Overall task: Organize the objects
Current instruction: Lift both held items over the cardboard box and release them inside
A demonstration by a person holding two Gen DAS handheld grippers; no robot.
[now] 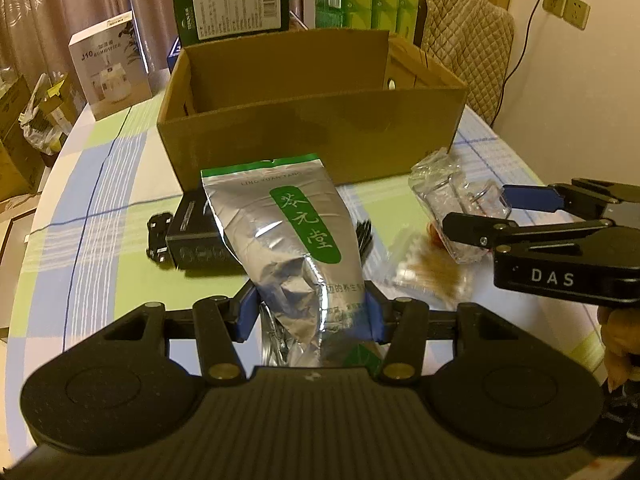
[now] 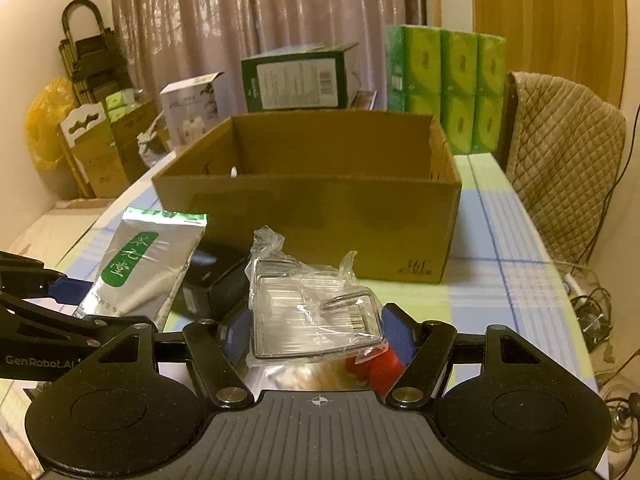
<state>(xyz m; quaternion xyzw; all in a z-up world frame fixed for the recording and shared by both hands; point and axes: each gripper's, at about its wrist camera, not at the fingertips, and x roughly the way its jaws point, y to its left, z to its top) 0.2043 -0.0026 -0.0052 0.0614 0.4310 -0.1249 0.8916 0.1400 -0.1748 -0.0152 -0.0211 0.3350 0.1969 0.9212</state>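
My left gripper (image 1: 310,316) is shut on a silver foil pouch (image 1: 288,240) with a green label, held tilted above the table. My right gripper (image 2: 316,334) is shut on a clear plastic case in a wrinkled bag (image 2: 316,312); in the left wrist view that case (image 1: 460,200) sits between the right gripper's fingers (image 1: 472,226). An open cardboard box (image 1: 312,120) stands just beyond both, also in the right wrist view as the box (image 2: 320,208). A black box (image 1: 200,236) and a bag of cotton swabs (image 1: 428,272) lie on the tablecloth under the pouch.
Behind the cardboard box stand a dark green carton (image 1: 232,4), a white humidifier box (image 1: 110,64) and green tissue packs (image 2: 444,88). A chair with a quilted cover (image 2: 560,160) sits at the right. Cables (image 2: 592,316) hang off the table's right edge.
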